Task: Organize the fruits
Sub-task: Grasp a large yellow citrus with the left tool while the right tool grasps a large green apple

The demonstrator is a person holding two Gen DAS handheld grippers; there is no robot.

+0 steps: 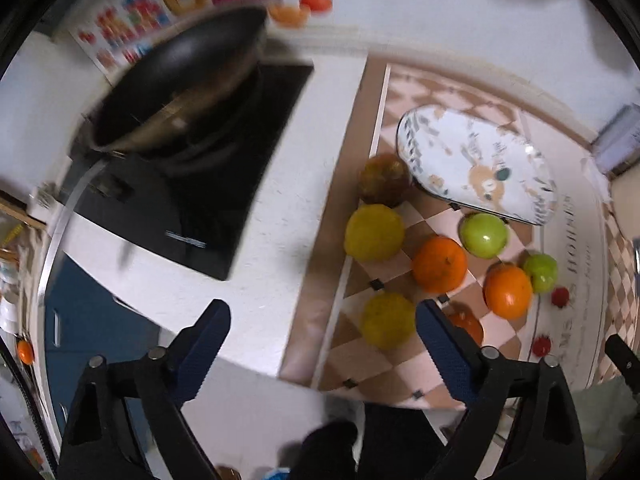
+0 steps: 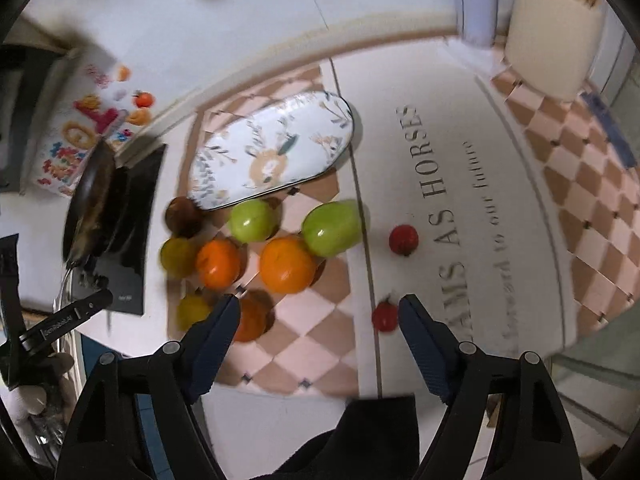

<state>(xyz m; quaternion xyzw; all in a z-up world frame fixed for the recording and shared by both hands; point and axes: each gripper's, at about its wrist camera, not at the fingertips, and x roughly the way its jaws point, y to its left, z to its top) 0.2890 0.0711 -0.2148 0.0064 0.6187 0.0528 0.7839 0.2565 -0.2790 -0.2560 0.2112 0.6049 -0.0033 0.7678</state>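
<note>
Several fruits lie on a checkered mat (image 1: 360, 360) in front of an oval patterned plate (image 1: 476, 164), which holds nothing. Among them are a brown fruit (image 1: 384, 180), two yellow ones (image 1: 374, 232) (image 1: 387, 320), two oranges (image 1: 439, 265) (image 1: 508, 291) and two green apples (image 1: 484, 235) (image 1: 541, 273). My left gripper (image 1: 322, 312) hangs open above the mat's left edge, the lower yellow fruit showing just inside its right finger. My right gripper (image 2: 319, 306) is open over bare mat. A dark orange fruit (image 2: 252, 318) sits by its left finger and a small red fruit (image 2: 385, 317) by its right.
A dark pan (image 1: 180, 92) stands on a black cooktop (image 1: 192, 208) left of the mat. A second red fruit (image 2: 403, 239) lies on the mat's lettered part. A cream box (image 2: 548, 32) stands at the far right. The counter's front edge runs just below the grippers.
</note>
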